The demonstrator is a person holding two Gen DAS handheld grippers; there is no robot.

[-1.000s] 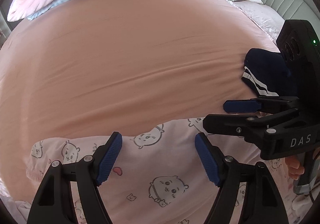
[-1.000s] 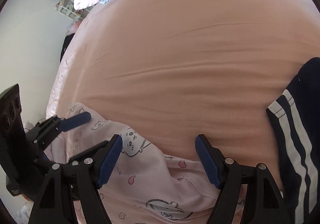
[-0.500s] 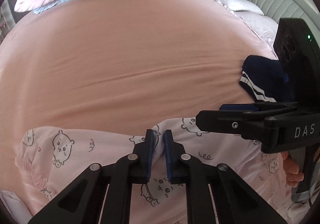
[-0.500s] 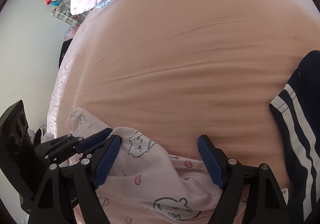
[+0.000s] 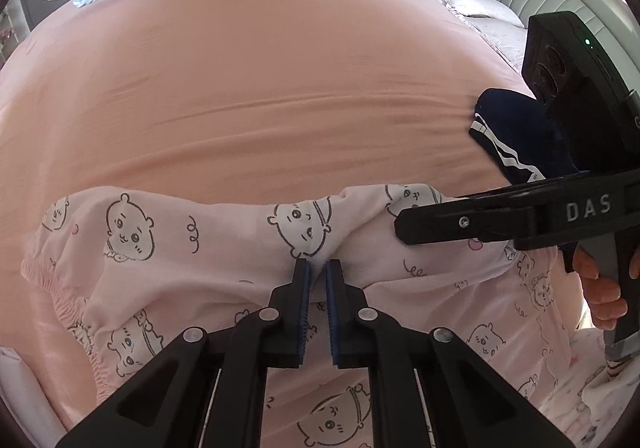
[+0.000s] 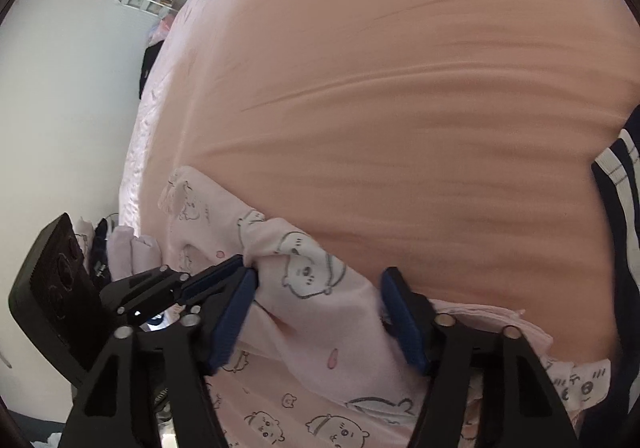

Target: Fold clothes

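Lying across the near part of the pink sheet (image 5: 280,88), the pajamas (image 5: 180,268) reach from a gathered cuff at the left over to our right gripper. In the middle our left gripper (image 5: 316,276) is clamped on a raised fold of the pajamas — its pads nearly meet, with cloth bunched just above them. Our right gripper (image 6: 318,318) has just been closing; from its own camera its blue pads (image 6: 236,312) stand half spread with a hump of pajamas between them — whether they press it we cannot tell. At the far right a navy garment (image 5: 516,128) with white stripes lies beside the pajamas.
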